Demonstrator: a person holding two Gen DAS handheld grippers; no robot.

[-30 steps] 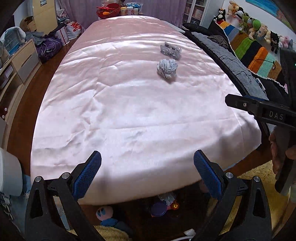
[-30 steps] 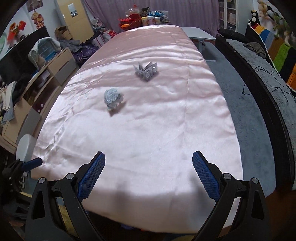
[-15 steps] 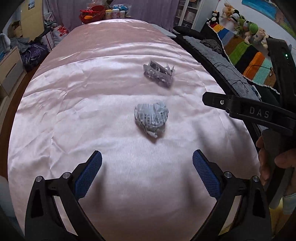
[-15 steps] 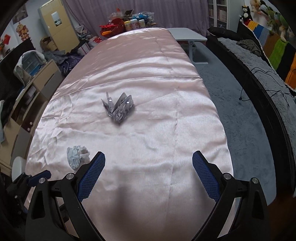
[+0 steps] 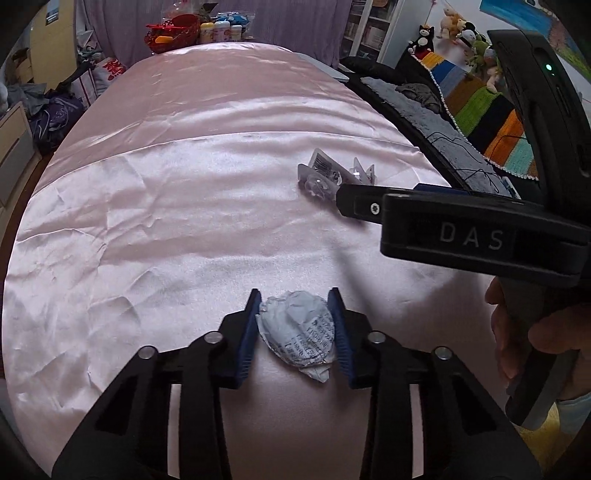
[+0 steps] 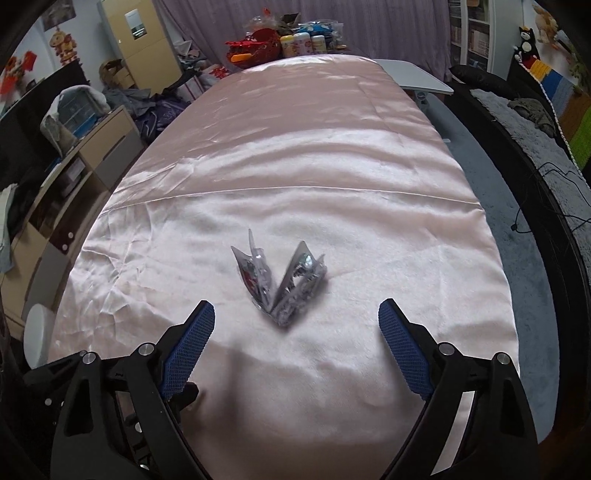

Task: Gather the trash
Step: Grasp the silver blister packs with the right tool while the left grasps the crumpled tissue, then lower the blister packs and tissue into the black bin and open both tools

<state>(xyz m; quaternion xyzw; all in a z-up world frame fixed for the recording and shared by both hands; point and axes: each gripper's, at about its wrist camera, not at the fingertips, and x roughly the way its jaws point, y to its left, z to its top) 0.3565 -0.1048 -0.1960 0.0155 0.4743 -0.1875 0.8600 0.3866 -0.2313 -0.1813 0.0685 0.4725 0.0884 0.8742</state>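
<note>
A crumpled paper ball (image 5: 299, 328) with printed text lies on the pink satin cover (image 5: 166, 221). My left gripper (image 5: 294, 295) is closing on it, and both blue pads touch its sides. A crinkled clear plastic wrapper (image 5: 332, 177) lies farther back. In the right wrist view the wrapper (image 6: 280, 280) sits just ahead of my right gripper (image 6: 296, 306). Those jaws are closing slightly but stand wide, with their pads well off the wrapper. In the left wrist view the right gripper's black body (image 5: 469, 236) reaches in from the right, held by a hand (image 5: 535, 339).
A red basket (image 5: 170, 31) and bottles stand at the cover's far end. A dark sofa with a striped blanket (image 5: 480, 107) and plush toys runs along the right. Drawers (image 6: 92, 155) and clutter line the left. A white table (image 6: 417, 79) stands at the far right.
Both grippers moved forward over the cover. The left one came down around the paper ball and its jaws closed onto it. The right one drew up to the plastic wrapper.
</note>
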